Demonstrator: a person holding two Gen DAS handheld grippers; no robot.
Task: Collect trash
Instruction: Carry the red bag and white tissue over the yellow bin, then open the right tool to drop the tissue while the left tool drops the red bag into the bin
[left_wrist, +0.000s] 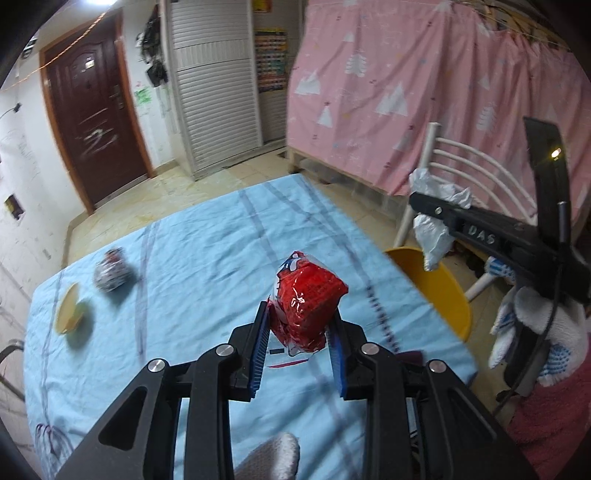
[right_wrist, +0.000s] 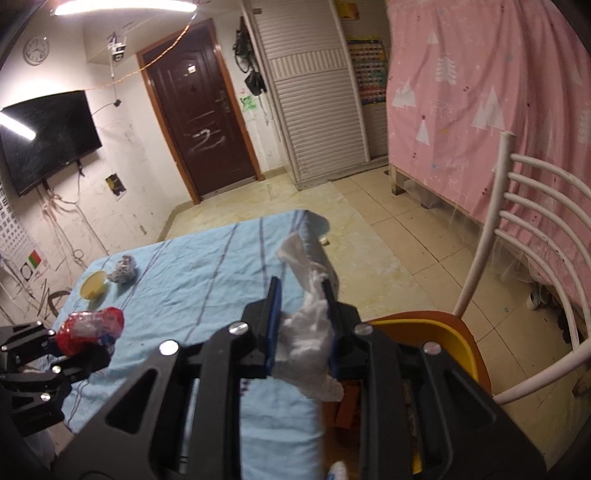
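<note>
My left gripper (left_wrist: 300, 317) is shut on a crumpled red plastic wrapper (left_wrist: 306, 299), held above the blue tablecloth (left_wrist: 192, 251). From the right wrist view that wrapper (right_wrist: 90, 326) shows at the lower left in the left gripper (right_wrist: 62, 343). My right gripper (right_wrist: 301, 295) is shut on a crumpled white tissue (right_wrist: 308, 328) at the table's right edge; in the left wrist view the tissue (left_wrist: 436, 214) hangs above the yellow seat. On the table's far left lie a crumpled silver wrapper (left_wrist: 112, 271) (right_wrist: 123, 269) and a small yellow lid (left_wrist: 68, 308) (right_wrist: 92, 284).
A chair with a yellow seat (left_wrist: 443, 284) (right_wrist: 443, 332) and a white barred back (right_wrist: 535, 236) stands right of the table. A pink curtain (left_wrist: 424, 92) hangs behind it. A brown door (right_wrist: 199, 110) and tiled floor (right_wrist: 388, 236) lie beyond. A gloved hand (left_wrist: 535, 332) holds the right gripper.
</note>
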